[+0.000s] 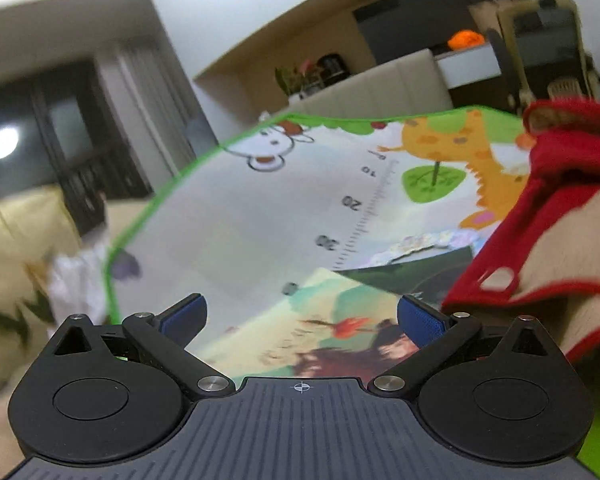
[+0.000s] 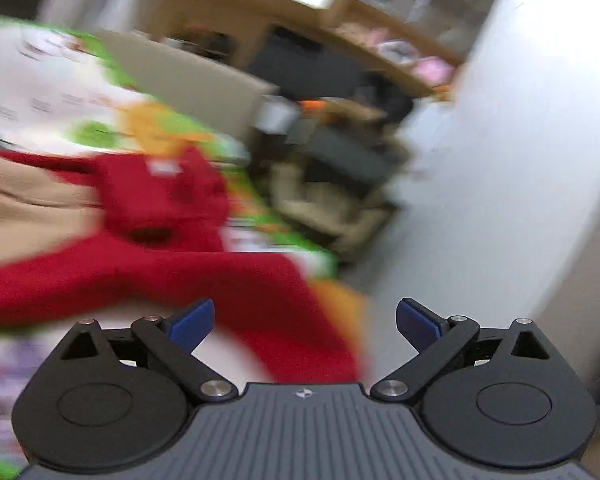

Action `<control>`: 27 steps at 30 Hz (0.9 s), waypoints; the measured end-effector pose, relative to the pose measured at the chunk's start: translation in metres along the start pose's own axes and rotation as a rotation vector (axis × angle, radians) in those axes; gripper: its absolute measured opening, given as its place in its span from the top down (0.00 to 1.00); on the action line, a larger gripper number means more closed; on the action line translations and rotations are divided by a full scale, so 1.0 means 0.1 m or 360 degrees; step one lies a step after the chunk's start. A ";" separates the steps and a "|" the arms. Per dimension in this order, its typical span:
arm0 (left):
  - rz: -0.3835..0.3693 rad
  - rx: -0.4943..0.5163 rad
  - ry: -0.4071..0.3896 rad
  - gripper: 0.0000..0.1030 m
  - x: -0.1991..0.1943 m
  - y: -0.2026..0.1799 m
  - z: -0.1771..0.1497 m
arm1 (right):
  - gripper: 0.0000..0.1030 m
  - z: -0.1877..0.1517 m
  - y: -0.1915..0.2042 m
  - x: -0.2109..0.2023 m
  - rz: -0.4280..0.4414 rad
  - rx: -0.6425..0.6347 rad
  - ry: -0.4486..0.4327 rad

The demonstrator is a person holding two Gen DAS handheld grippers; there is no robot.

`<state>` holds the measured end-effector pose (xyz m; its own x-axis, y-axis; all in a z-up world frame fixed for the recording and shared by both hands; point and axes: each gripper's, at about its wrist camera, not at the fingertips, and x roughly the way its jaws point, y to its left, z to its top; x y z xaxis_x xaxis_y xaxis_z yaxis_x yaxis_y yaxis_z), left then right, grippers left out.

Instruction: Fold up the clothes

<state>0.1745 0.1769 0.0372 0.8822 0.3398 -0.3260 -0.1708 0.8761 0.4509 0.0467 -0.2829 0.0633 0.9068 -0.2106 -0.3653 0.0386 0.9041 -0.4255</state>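
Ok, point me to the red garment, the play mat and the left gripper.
red garment [image 1: 496, 252]: left wrist view, red edge by the buttonhole.
play mat [image 1: 260, 216]: left wrist view, pale bare middle.
left gripper [image 1: 302, 316]: left wrist view, midway between the open blue fingertips.

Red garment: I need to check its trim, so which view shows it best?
The left wrist view: the red garment is sharp at the right edge, buttonhole visible. The right wrist view shows more of it, but blurred.

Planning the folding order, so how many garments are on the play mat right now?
1: a red and tan garment lying on the play mat, right of the left hand-held gripper. Others may lie out of view.
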 end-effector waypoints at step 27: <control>-0.0750 0.0226 0.0168 0.00 -0.13 -0.91 -0.23 | 0.01 -0.54 0.36 0.21 -0.0212 -0.0308 0.0107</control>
<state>0.1683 0.1002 -0.0192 0.7988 -0.0423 -0.6001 0.3031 0.8900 0.3406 0.0446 -0.2749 -0.0045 0.8687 -0.3536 -0.3468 0.0690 0.7799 -0.6221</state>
